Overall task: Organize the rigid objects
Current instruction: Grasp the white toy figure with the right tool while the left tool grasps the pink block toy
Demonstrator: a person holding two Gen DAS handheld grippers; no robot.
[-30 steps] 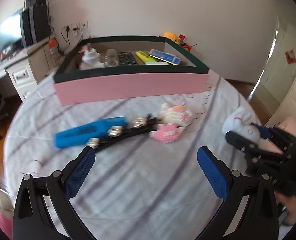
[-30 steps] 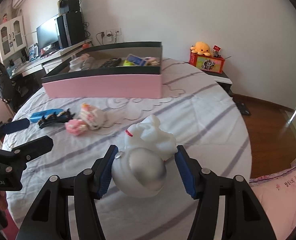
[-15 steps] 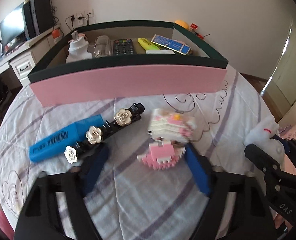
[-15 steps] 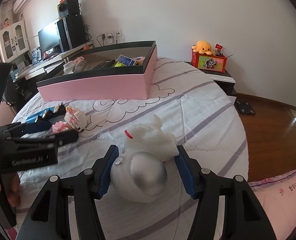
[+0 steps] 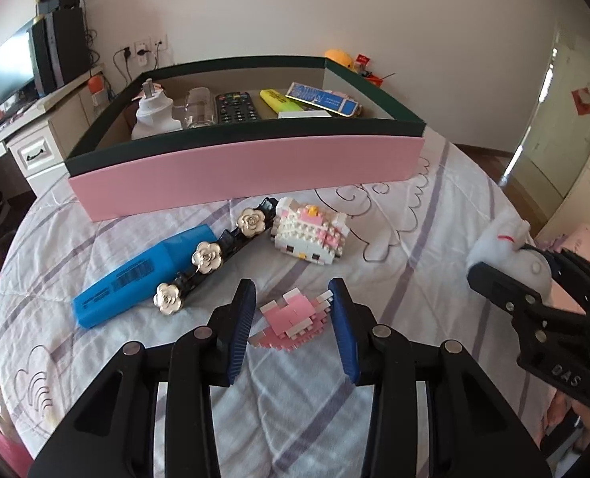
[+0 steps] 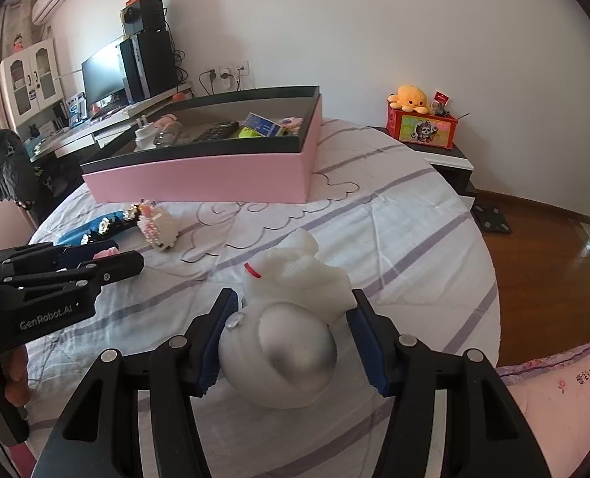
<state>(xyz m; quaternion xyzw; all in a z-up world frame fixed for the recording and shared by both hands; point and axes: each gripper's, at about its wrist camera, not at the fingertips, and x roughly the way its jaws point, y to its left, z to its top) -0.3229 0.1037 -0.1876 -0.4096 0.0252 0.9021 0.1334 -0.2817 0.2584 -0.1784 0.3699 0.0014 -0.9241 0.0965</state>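
Soft bedding under the pink brick body risks it skewing or splitting from the cat head as my left hand-held gripper closes around it; right hand-held gripper clamps the white figurine.

The box stands behind the hair clip, with the marker left of the clip.

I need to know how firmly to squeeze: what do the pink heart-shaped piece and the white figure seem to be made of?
Pink heart-shaped piece: small hard plastic bricks, judging by its stepped, studded edges; the left tongs are closing around it. White figure: matte, smooth, probably moulded plastic or resin, with a silvery rounded base.
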